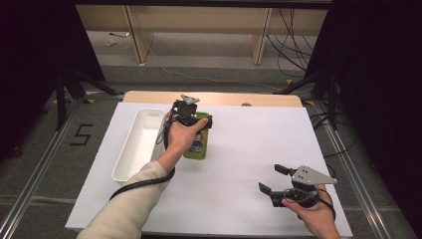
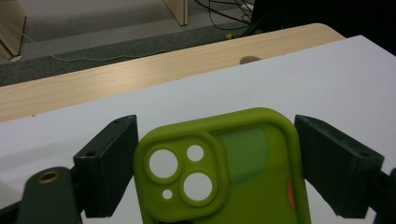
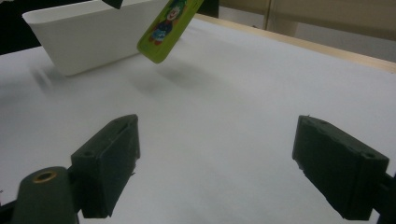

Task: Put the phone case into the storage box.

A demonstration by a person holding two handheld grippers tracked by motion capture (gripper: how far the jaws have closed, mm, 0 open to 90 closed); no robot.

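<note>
- Right gripper (image 1: 273,180) nearest the person, low at the right of the white surface (image 1: 259,149); jaws spread wide, nothing between them, resting idle near the front edge.
- Bare white surface runs between the two grippers; the right one stands well apart from the work.
- Left gripper (image 1: 191,119) farther out, left of centre, clenched on the green phone case (image 1: 196,144). In the left gripper view the case (image 2: 219,172) sits between the two jaws, camera cut-outs facing up; the left jaw touches its edge, the right jaw sits at or just beside the other edge.
- Case appears lifted off the surface and tilted: the right gripper view shows it (image 3: 168,28) hanging in the air with a soft shadow below, cartoon print on its face.
- White tray (image 1: 137,142) just beside the case on its left, long and narrow, nothing seen in the part of its inside that shows.
- Wooden table edge (image 1: 214,98) beyond, then floor and cables.
- Progress, as a judgement: pick-up looks done, case secured and airborne. Left to do, probably: carry it over the tray's rim, lower it in, release. Tray's narrowness suggests aligning the case lengthwise first.
</note>
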